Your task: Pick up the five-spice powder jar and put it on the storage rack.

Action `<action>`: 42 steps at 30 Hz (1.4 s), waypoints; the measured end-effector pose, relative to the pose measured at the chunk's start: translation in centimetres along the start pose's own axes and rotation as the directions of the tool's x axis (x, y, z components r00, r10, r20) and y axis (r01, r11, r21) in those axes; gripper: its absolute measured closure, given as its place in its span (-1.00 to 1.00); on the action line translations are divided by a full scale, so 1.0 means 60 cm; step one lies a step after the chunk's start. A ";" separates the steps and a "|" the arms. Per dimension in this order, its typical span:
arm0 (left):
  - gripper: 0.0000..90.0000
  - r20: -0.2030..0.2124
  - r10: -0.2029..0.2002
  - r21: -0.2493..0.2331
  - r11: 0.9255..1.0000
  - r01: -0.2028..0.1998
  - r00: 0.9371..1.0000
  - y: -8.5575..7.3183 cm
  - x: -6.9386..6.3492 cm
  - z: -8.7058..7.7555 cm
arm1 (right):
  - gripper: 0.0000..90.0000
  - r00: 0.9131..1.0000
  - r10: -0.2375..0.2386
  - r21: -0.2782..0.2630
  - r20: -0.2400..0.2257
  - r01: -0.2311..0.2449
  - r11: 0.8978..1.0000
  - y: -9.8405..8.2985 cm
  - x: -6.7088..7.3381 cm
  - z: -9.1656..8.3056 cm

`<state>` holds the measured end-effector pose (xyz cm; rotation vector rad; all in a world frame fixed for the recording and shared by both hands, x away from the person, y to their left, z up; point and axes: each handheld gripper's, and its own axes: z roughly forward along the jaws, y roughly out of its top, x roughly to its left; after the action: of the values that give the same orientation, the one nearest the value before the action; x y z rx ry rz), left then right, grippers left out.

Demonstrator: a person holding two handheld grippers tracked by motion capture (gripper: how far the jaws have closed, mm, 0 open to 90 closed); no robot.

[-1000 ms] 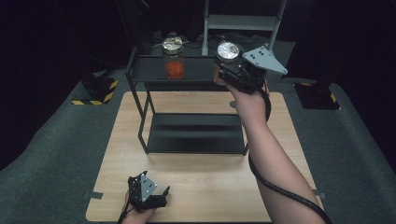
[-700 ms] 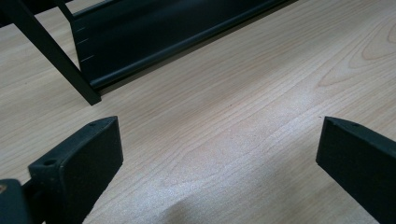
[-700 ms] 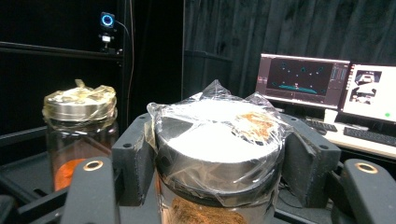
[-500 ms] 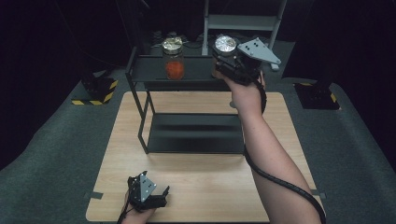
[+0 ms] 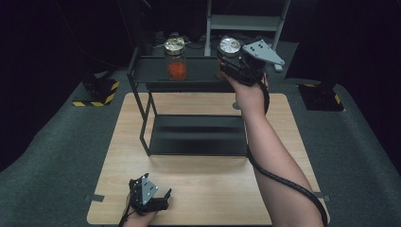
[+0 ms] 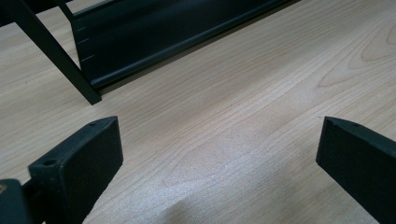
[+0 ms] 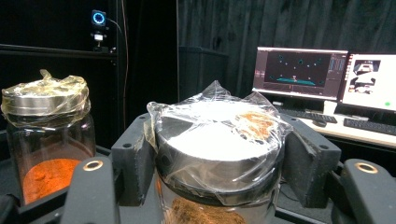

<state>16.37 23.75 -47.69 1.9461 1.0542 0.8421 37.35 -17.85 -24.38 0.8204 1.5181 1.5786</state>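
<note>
- Jar w/ brown powder point(image 7: 219, 154), metal lid under cling wrap: held at the top shelf point(image 5: 151, 71) of black rack, right end; can't tell if its base rests on the shelf.
- Right tool point(image 7: 219, 163): jaws clamped on that jar just below the lid, one each side; high view shows it point(image 5: 236, 64) at shelf level, forearm stretched over the bench.
- 2nd jar point(image 5: 175, 59), orange powder, wrapped lid, upright on same shelf, left of held jar, apart from it.
- Left tool point(image 5: 156, 201): jaws wide, nothing between, low at near edge of bench point(image 6: 243, 116).
- Bench: light wood; rack's lower shelf point(image 5: 198, 135) sits on it.
- Room: dark, grey carpet, lit monitors point(image 7: 299, 72) behind.
</note>
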 end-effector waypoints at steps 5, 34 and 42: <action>-0.98 0.001 -0.003 -0.001 1.000 0.003 1.000 -0.001 0.001 0.000 | -0.24 1.000 0.011 -0.001 0.001 -0.011 1.000 -0.003 -0.001 0.007; -0.98 0.004 -0.013 -0.004 1.000 0.013 1.000 -0.002 0.004 -0.002 | -0.67 0.999 0.032 -0.001 0.001 -0.032 0.999 -0.013 0.003 0.018; -0.98 0.004 -0.010 0.002 1.000 0.010 1.000 0.000 0.003 -0.001 | -1.00 1.000 0.026 -0.032 0.009 -0.025 0.999 -0.021 0.019 -0.003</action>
<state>16.40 23.95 -47.64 1.9413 1.0625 0.8319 36.73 -16.96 -25.72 0.8309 1.4781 1.6114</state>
